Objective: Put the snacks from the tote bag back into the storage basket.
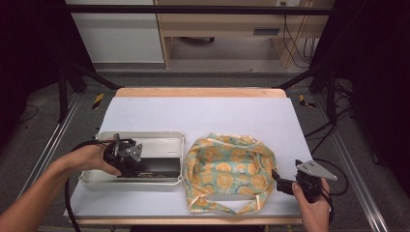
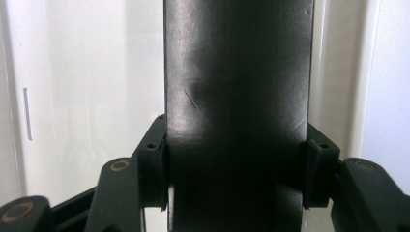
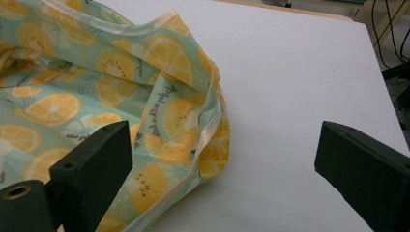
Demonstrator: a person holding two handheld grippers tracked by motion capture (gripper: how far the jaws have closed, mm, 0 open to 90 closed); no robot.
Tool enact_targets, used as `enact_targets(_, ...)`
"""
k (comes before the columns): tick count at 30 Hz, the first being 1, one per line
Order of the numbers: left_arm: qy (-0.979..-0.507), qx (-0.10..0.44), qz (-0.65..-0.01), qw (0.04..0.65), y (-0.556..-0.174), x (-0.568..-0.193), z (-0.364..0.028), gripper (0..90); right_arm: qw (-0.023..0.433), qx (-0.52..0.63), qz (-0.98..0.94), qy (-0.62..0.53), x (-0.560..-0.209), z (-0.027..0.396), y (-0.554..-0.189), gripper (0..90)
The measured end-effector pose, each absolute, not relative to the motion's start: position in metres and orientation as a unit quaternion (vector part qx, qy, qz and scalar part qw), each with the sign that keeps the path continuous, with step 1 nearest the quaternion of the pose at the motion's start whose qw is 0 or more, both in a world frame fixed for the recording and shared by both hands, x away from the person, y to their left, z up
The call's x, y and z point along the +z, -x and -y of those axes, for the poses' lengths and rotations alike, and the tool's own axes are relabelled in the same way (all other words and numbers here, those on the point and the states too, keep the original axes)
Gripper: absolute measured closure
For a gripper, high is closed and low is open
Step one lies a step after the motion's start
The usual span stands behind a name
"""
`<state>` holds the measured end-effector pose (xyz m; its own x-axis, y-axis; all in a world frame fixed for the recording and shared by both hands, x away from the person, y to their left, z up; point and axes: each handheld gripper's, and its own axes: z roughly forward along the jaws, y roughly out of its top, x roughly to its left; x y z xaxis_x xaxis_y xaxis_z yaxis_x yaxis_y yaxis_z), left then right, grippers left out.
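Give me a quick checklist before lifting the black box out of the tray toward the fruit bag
1. Left tongs closed on the black box, pads on both sides: ok.
2. Box lies in the white tray, nothing on top of it: ok.
3. Right tongs open, beside the bag rim: ok.
4. Bag mouth held open: not ok, the right tongs hold nothing.
5. Bag wide enough for the box: cannot tell.
6. Table between tray and bag free: ok.
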<state>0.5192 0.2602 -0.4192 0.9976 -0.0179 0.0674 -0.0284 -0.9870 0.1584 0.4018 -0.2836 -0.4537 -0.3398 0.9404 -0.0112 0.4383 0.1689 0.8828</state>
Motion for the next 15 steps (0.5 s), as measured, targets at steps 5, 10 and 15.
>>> enact_targets(5,-0.996,0.031,0.013,0.080,-0.5207,-0.4214,-0.2603,42.5,0.298,0.419,-0.704,-0.491,-0.4539,0.2830,-0.4021,7.0)
enact_targets(10,-0.996,0.030,0.013,0.081,-0.5215,-0.4222,-0.2610,42.1,0.297,0.419,-0.704,-0.490,-0.4538,0.2832,-0.4019,6.9)
enact_targets(15,-0.997,0.025,0.000,0.079,-0.5224,-0.4221,-0.2623,35.0,0.296,0.419,-0.705,-0.489,-0.4537,0.2826,-0.4018,6.8)
